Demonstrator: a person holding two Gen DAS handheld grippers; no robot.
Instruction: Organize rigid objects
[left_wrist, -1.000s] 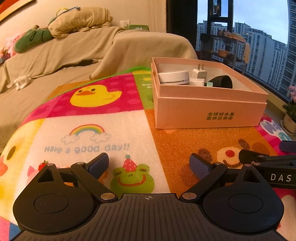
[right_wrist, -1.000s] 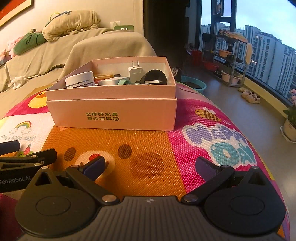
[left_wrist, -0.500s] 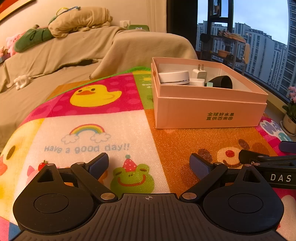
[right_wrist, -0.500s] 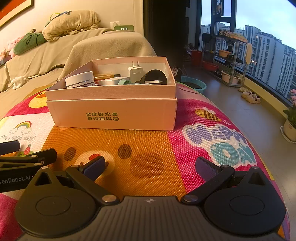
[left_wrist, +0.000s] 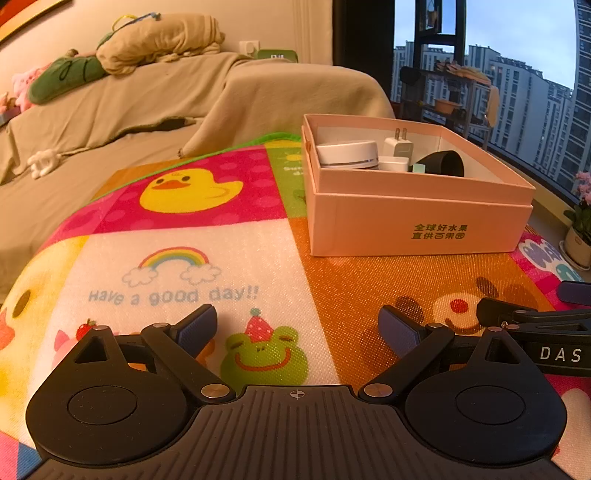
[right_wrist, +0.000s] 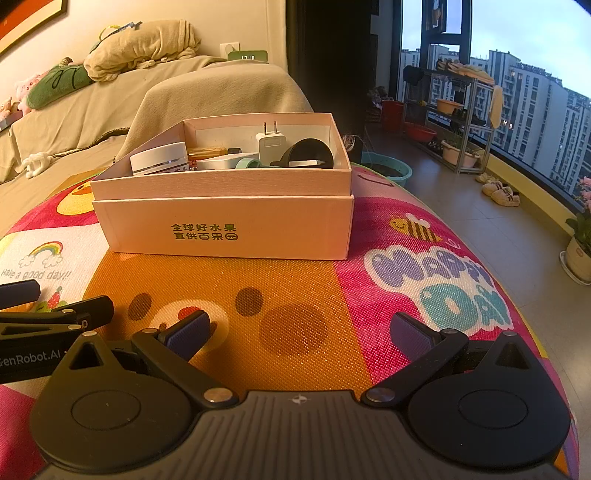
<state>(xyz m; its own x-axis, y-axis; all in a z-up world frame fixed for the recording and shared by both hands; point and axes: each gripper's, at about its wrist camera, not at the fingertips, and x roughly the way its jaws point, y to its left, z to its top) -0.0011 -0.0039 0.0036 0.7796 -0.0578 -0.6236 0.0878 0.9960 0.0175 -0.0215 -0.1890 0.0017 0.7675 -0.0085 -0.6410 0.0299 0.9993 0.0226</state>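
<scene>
Box: the pink box (right_wrist: 225, 221) sits on the cartoon mat (right_wrist: 295, 295), just ahead of both grippers
In the box: a white round tin (right_wrist: 159, 158), a white plug (right_wrist: 272, 144), a black funnel-like piece (right_wrist: 308, 155), a mint ring (right_wrist: 248, 163) and some flat items
Left on the mat: no loose objects show in either view
Left gripper (left_wrist: 295, 328): jaws spread wide, holding nothing, low over the mat
Right gripper (right_wrist: 299, 332): jaws also wide apart, nothing between them
Progress: gathering looks finished, or very nearly so
</scene>
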